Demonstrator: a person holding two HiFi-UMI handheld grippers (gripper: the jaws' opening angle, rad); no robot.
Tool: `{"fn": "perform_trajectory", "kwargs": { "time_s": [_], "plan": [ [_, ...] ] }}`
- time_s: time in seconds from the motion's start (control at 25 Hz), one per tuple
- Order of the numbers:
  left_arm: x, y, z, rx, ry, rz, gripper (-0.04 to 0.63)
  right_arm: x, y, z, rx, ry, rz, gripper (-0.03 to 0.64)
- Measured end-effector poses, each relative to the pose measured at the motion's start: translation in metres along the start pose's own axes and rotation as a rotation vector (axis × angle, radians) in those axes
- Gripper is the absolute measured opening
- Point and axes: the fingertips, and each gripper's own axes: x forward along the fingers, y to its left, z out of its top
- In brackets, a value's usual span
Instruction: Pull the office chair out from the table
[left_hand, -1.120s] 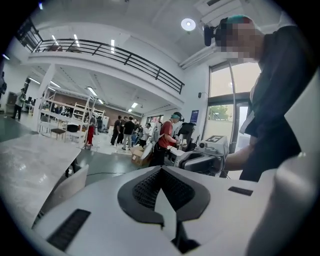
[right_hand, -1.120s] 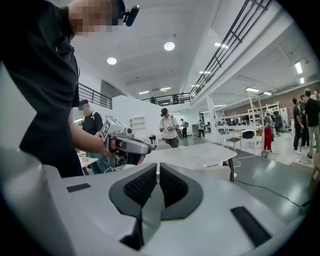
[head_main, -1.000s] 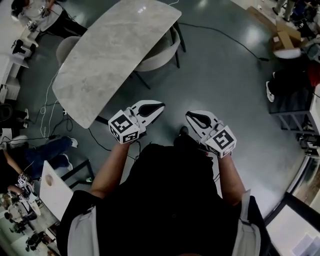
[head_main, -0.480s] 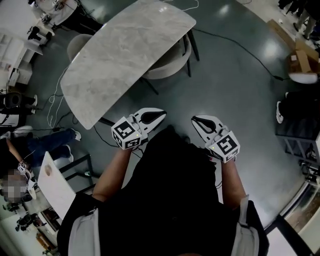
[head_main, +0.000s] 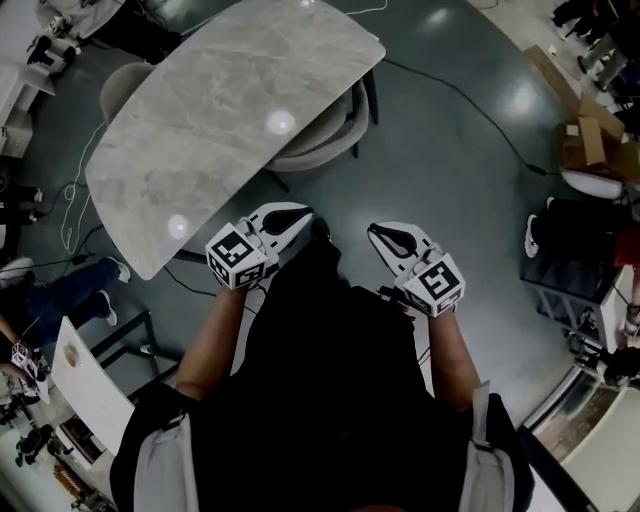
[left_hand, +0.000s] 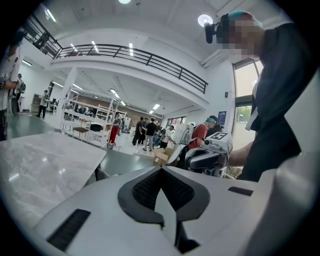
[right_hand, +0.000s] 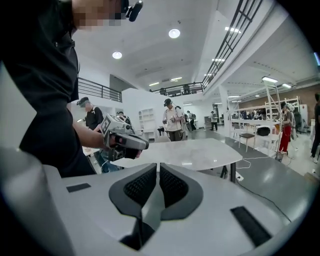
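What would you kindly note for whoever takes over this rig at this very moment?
Left gripper: shut, empty.
Right gripper: shut, empty.
Both are held out in front of the person, short of the table.
Chair: tucked under the table's near long side, with no gripper on it.
Done: nothing yet.
Left: reach the chair's back, grip it, pull it out.

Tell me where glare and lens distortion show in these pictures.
Head view: two bright lamp reflections on the table, more on the glossy floor. Left gripper view: dark rounded corners, and the railing bends. Right gripper view: the same dark corners; a ceiling lamp is blown out.
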Motion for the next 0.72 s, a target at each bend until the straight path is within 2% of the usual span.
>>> {"fn": "perform_trajectory", "kwargs": {
  "time_s": [0.2, 0.4, 0.6, 0.72],
  "plan": [
    [0.023, 0.062, 0.028, 0.019, -0.008, 0.031, 0.011, 0.032, -0.059, 0.035, -0.027, 0.006, -0.016, 0.032],
    [0.044, 0.108, 0.04, 0.054, 0.017, 0.045, 0.011, 0.065, -0.099, 0.06, -0.129, 0.041, -0.029, 0.032],
    [0.065, 0.132, 0.037, 0.032, 0.003, 0.021, 0.011, 0.094, -0.122, 0.069, -0.244, 0.094, -0.008, 0.032],
    [0.083, 0.143, 0.03, 0.055, 0.024, 0.054, 0.011, 0.106, -0.136, 0.067, -0.29, 0.135, 0.043, 0.032]
  ]
}}
